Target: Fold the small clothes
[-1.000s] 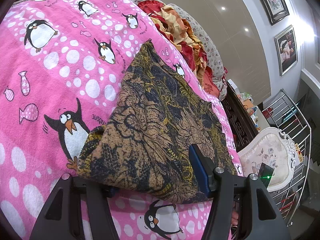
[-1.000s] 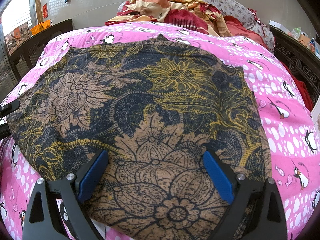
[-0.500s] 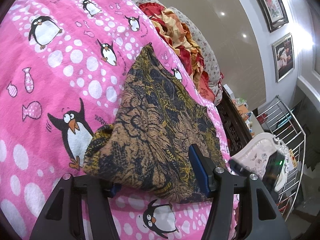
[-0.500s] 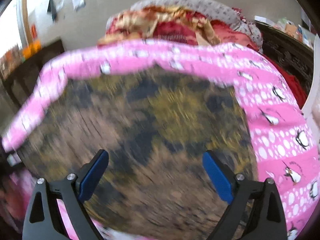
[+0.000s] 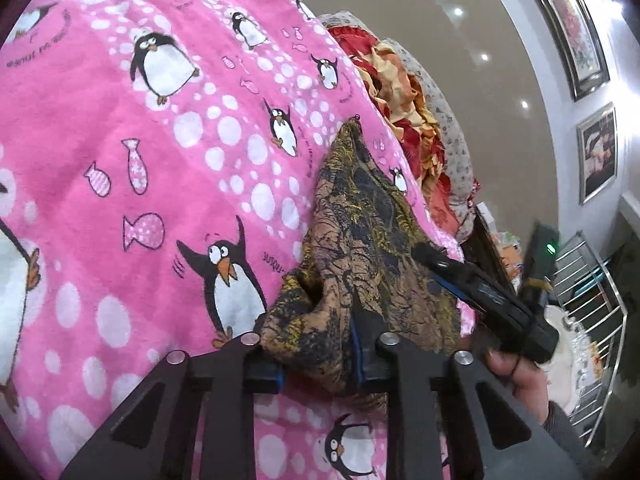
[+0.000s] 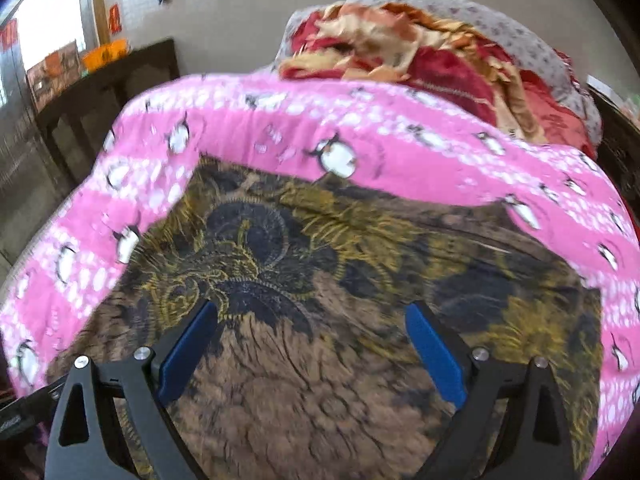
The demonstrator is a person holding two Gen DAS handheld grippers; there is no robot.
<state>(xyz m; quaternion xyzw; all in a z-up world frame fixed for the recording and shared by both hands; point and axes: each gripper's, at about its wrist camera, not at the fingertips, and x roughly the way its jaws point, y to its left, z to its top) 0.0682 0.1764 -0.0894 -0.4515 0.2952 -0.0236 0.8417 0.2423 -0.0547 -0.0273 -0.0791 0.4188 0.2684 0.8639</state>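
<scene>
Now we are pinching the patterned cloth's (image 5: pixel 360 240) near corner in our left gripper (image 5: pixel 316 360); our right gripper (image 6: pixel 312 344), spread wide, is probably hovering above it.

A bed (image 5: pixel 120 184) under a pink penguin-print blanket (image 6: pixel 400 148) filled the room. Crumpled red-and-gold bedding (image 6: pixel 420 60) lay heaped at its far edge. Framed pictures (image 5: pixel 598 152) hung on a white wall, recessed lights (image 5: pixel 458 11) dotted the glossy ceiling, and a dark wooden cabinet (image 6: pixel 108 92) stood below a bright window (image 6: pixel 44 28) (details blurred).
</scene>
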